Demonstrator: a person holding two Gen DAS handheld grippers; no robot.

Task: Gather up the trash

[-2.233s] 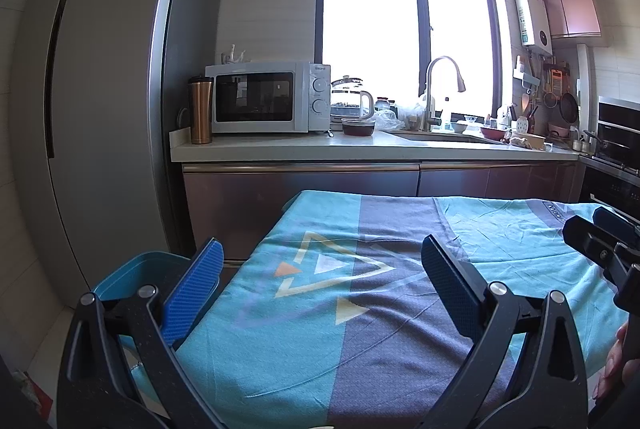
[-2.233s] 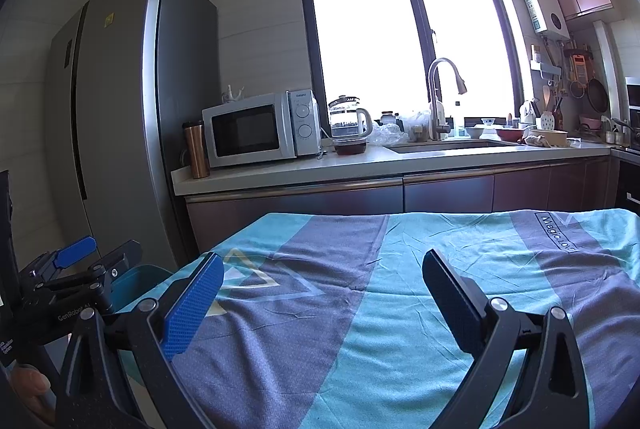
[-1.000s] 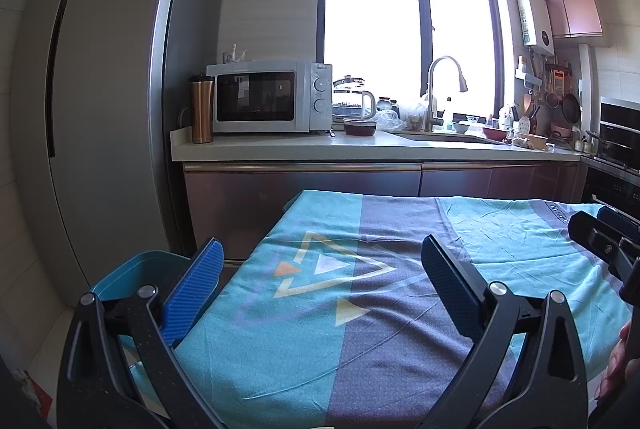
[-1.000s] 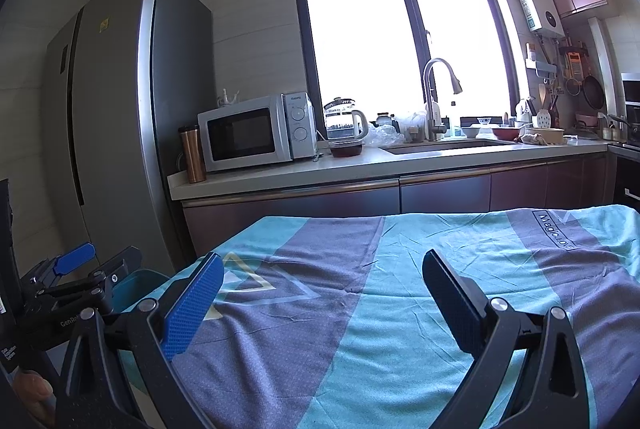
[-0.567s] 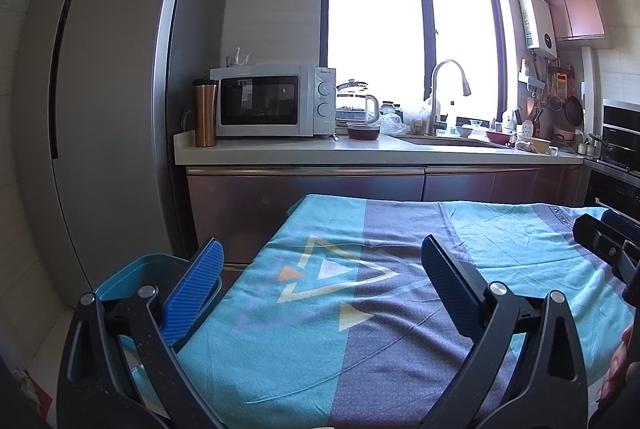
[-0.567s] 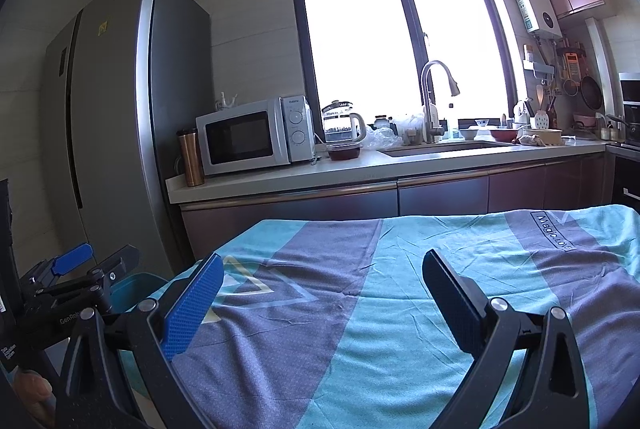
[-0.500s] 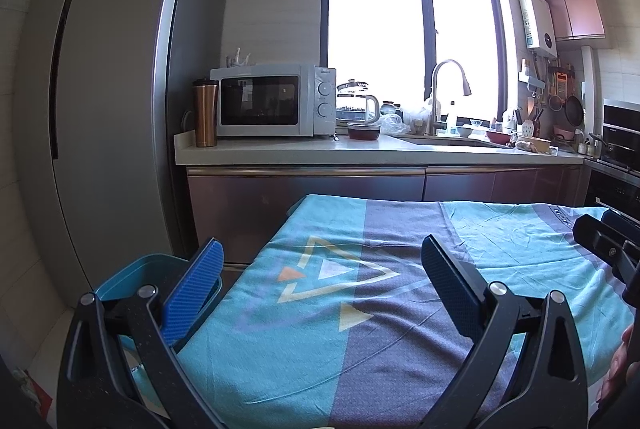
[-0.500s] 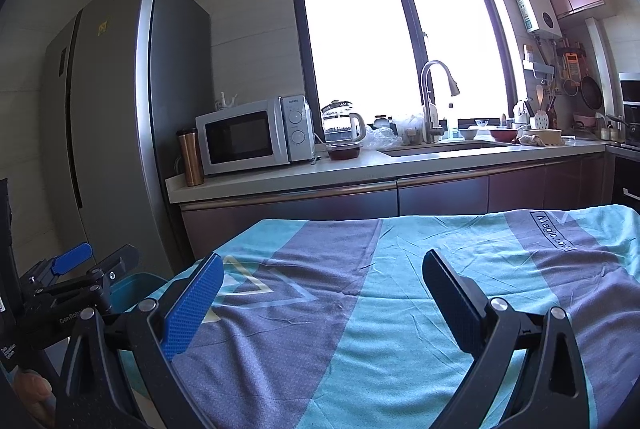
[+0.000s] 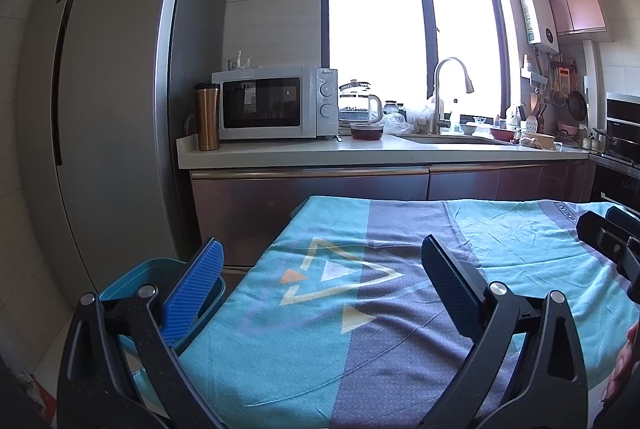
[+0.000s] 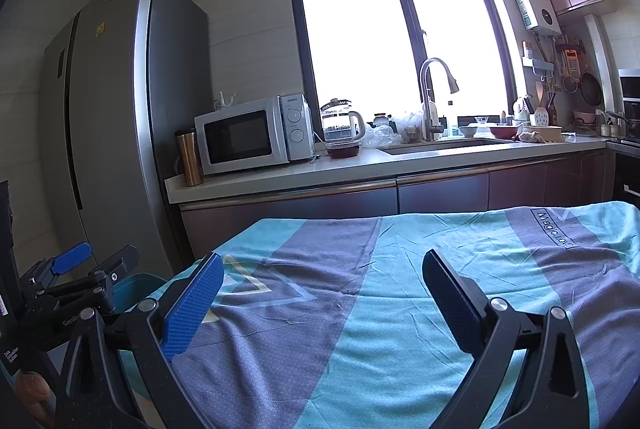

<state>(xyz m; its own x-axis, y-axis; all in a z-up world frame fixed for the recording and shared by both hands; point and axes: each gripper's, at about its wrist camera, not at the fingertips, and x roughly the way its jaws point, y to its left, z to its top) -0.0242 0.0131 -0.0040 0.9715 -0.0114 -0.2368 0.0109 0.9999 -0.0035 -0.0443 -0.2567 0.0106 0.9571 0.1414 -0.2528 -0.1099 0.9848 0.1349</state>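
Note:
My left gripper [image 9: 322, 269] is open and empty, held above the near left part of a table covered with a teal and purple cloth [image 9: 360, 309]. My right gripper [image 10: 320, 283] is open and empty above the same cloth [image 10: 380, 309], to the right of the left one. A blue bin [image 9: 132, 277] stands on the floor at the table's left edge, partly behind my left finger; its rim also shows in the right wrist view [image 10: 132, 289]. No trash shows on the cloth in either view.
A kitchen counter [image 9: 360, 149] runs behind the table with a microwave [image 9: 276, 103], a copper tumbler [image 9: 207, 117], a glass kettle [image 9: 358, 107], a dark bowl [image 9: 366, 131] and a sink with a tall tap [image 9: 448, 93]. A tall grey fridge [image 9: 120, 109] stands at left.
Both grippers have dropped or tilted slightly, so the counter sits a little lower in view. Both stay open and empty.

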